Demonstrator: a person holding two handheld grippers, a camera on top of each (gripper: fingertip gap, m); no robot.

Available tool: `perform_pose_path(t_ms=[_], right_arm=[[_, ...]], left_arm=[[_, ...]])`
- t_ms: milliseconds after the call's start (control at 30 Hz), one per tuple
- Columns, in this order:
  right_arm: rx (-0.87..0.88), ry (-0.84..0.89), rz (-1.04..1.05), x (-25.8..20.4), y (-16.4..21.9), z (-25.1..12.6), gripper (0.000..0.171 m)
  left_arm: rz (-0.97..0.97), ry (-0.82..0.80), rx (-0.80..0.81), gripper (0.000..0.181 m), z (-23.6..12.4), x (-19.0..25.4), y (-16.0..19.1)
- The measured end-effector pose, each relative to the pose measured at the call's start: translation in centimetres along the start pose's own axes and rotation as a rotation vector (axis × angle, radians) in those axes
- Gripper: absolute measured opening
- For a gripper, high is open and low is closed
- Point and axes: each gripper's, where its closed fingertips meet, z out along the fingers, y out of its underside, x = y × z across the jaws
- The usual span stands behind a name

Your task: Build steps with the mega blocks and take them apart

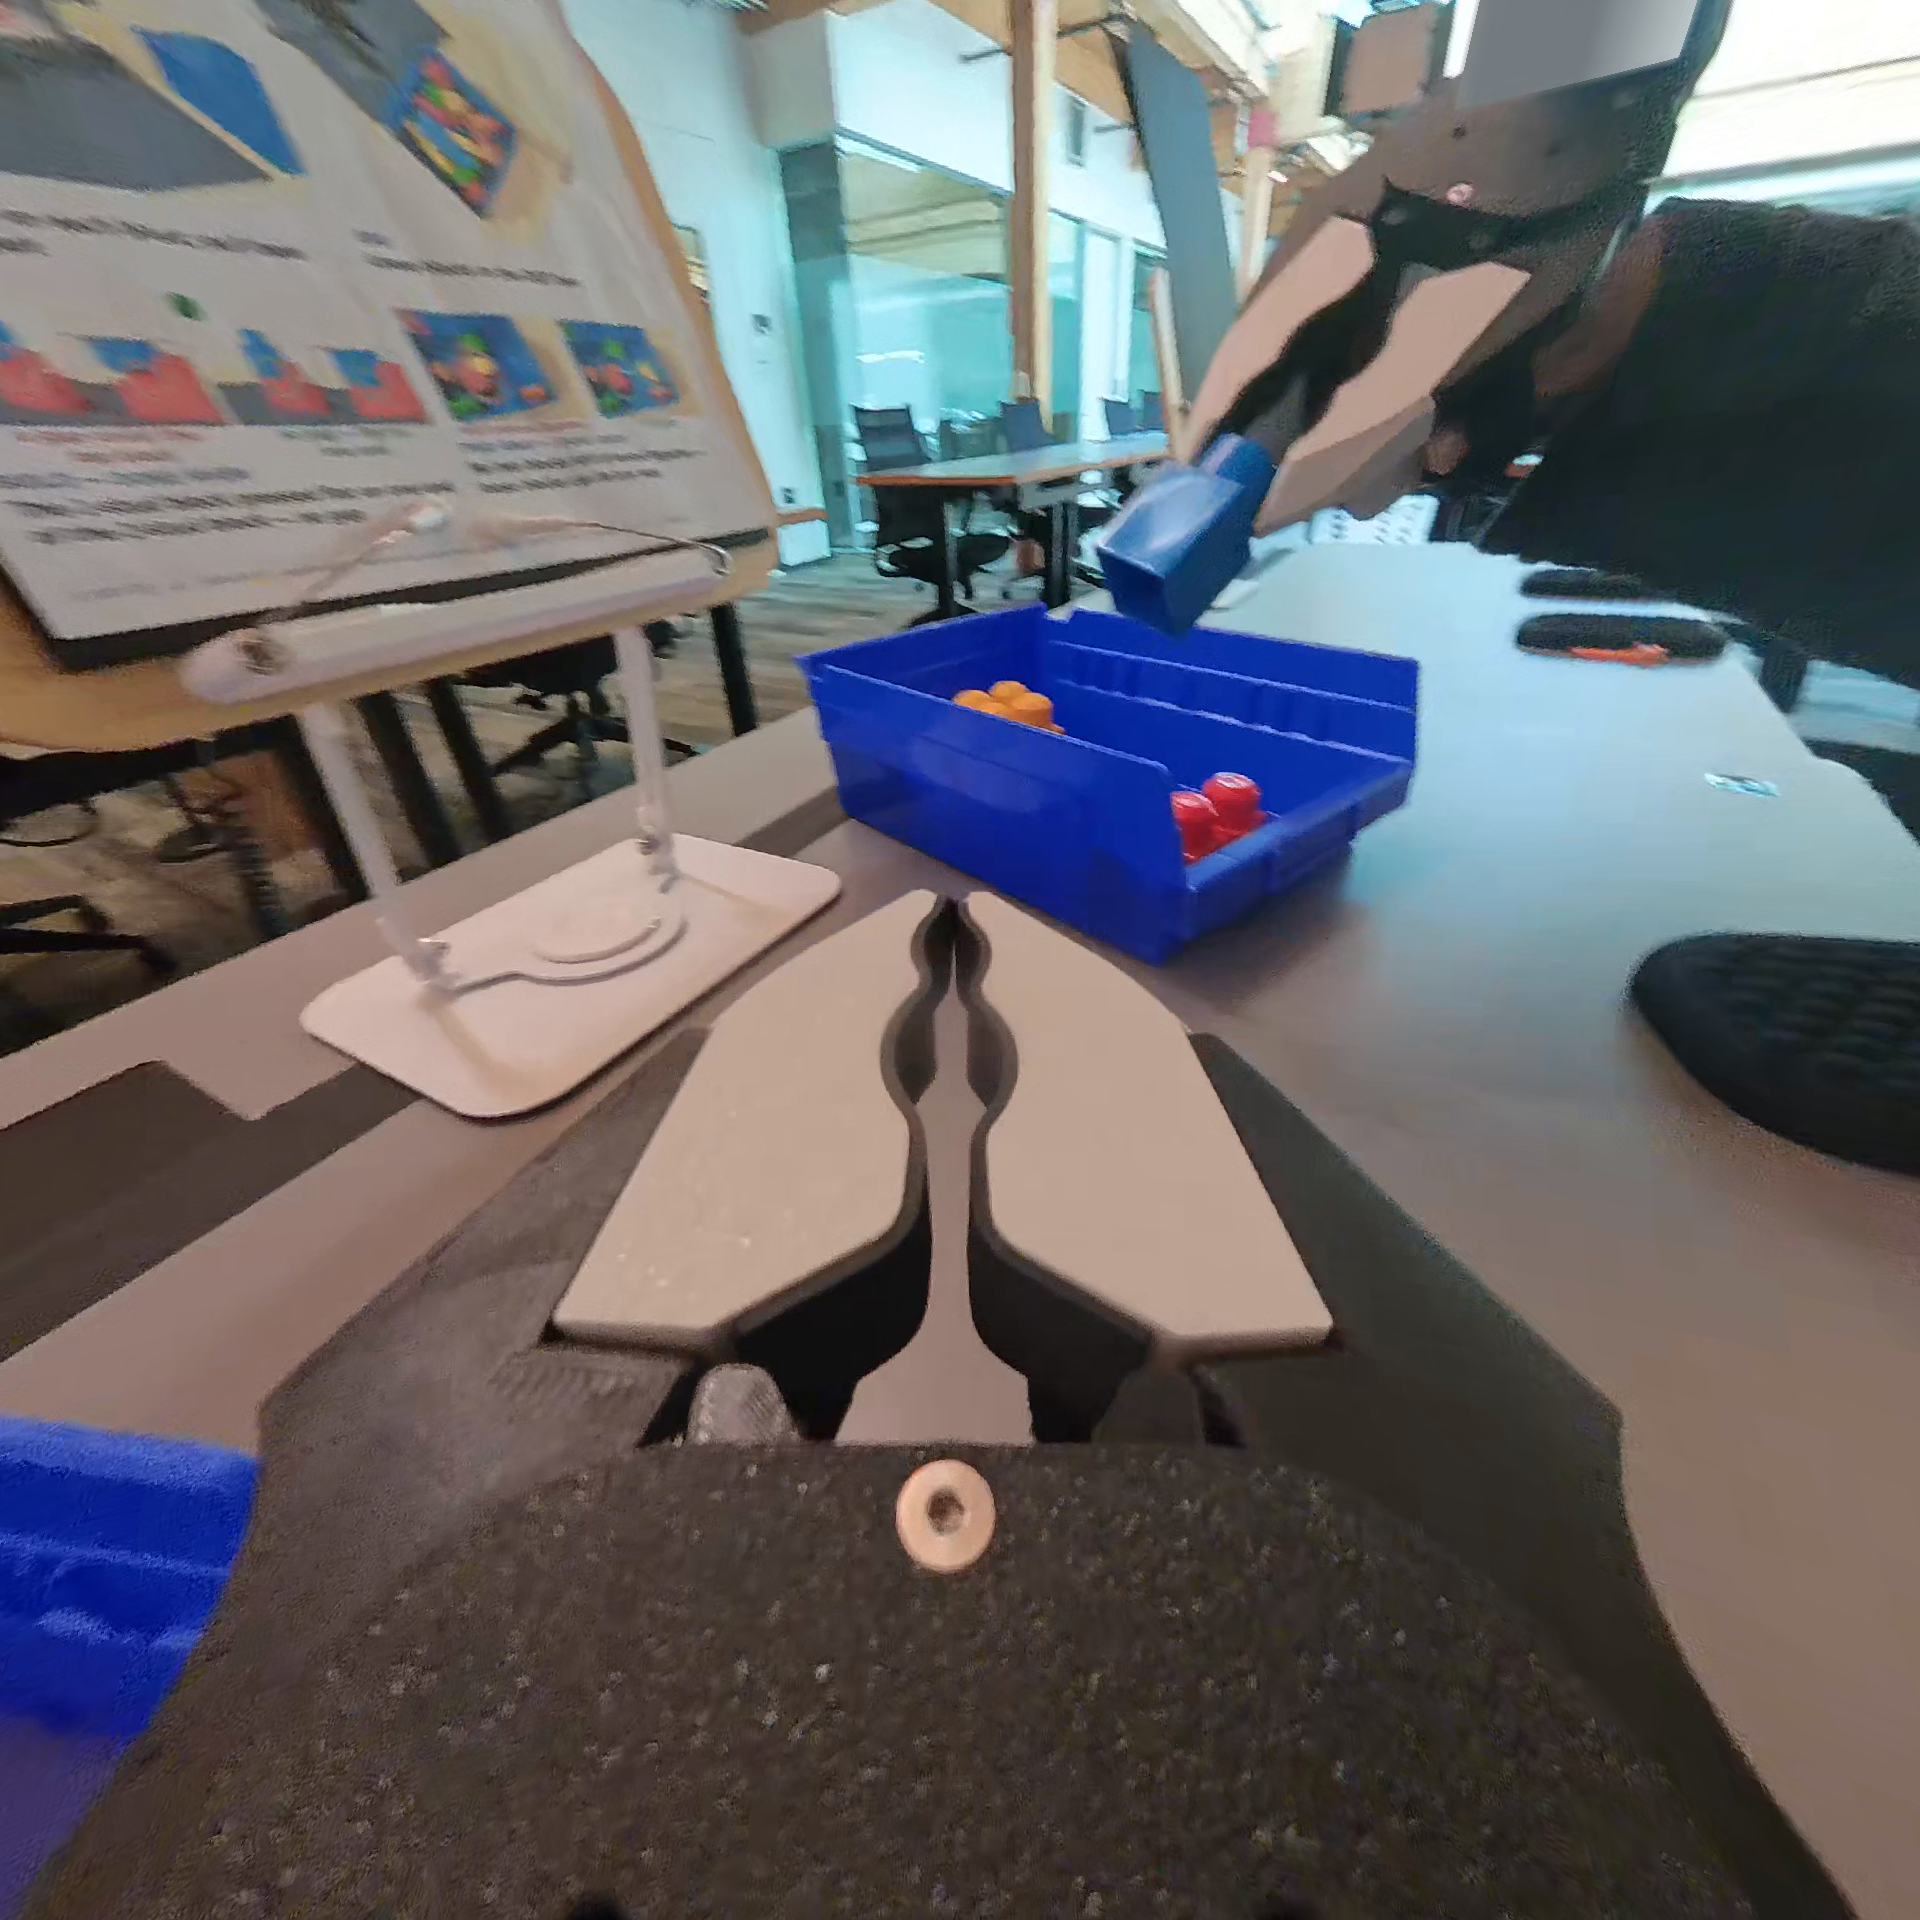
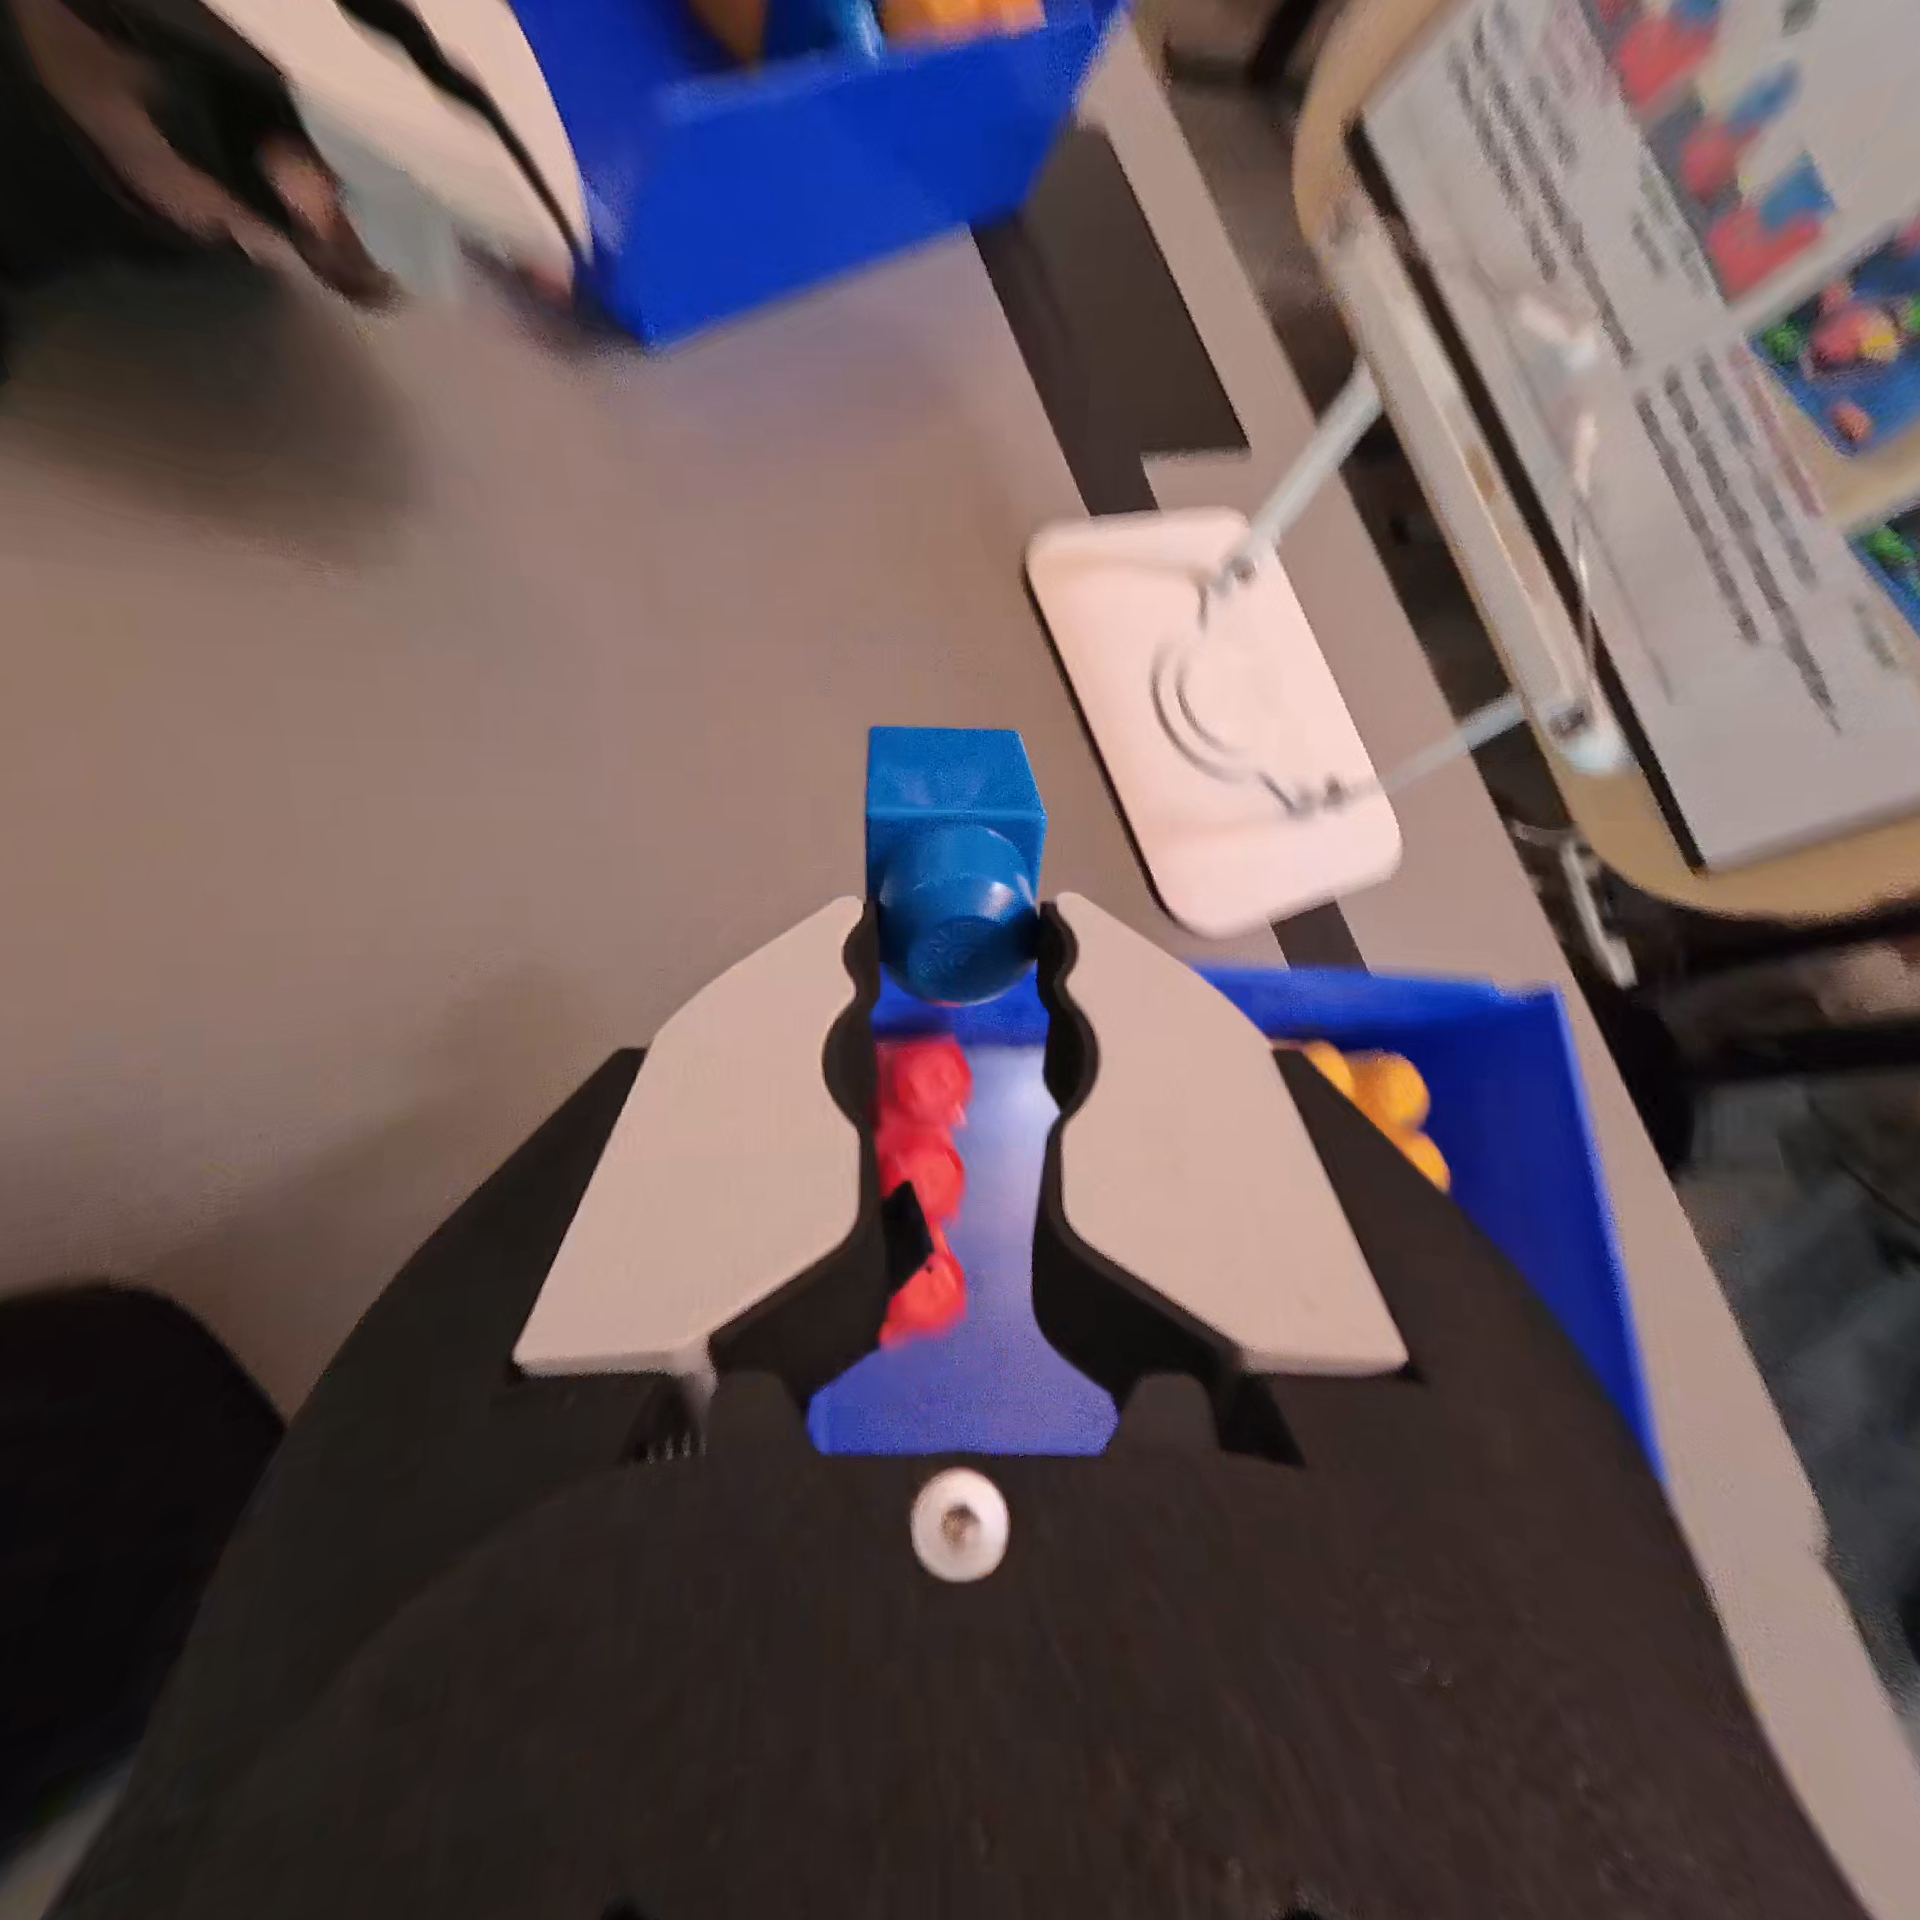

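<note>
A single-stud blue mega block (image 2: 951,821) is pinched by its stud between the fingertips of the right gripper (image 2: 954,935), held in the air above the near end of a blue divided bin (image 1: 1049,821); from the left wrist view the block (image 1: 1184,545) hangs tilted, its hollow underside facing down and to the left over the bin's far rim. Inside the bin, red blocks (image 1: 1216,805) lie in one compartment and orange blocks (image 1: 1008,707) in the one beside it. The left gripper (image 1: 954,914) sits low over the grey table (image 1: 1455,1091), fingers closed nearly tip to tip with nothing between them. A white document stand (image 1: 582,956) holding an instruction sheet (image 1: 343,312) stands just beside the bin. A second blue bin (image 2: 831,177) sits farther along the table, near the left gripper.
</note>
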Motion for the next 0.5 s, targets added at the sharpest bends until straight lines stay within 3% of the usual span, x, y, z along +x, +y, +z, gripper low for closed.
perform_pose_path(t_ms=[133, 300, 500], right_arm=[[-0.27, 0.019, 0.002, 3.2, 5.3, -1.9, 0.029], [-0.571, -0.038, 0.03, 4.0, 12.7, -2.7, 0.029], [-0.729, -0.149, 0.018, 1.5, 17.8, -1.0, 0.029]], left_arm=[[0.017, -0.122, 0.044, 0.0, -0.5, -1.8, -0.7], [0.027, -0.16, 0.044, 0.0, -0.6, -2.4, -0.6], [0.035, -0.18, 0.038, 0.0, -0.6, -2.8, -0.4]])
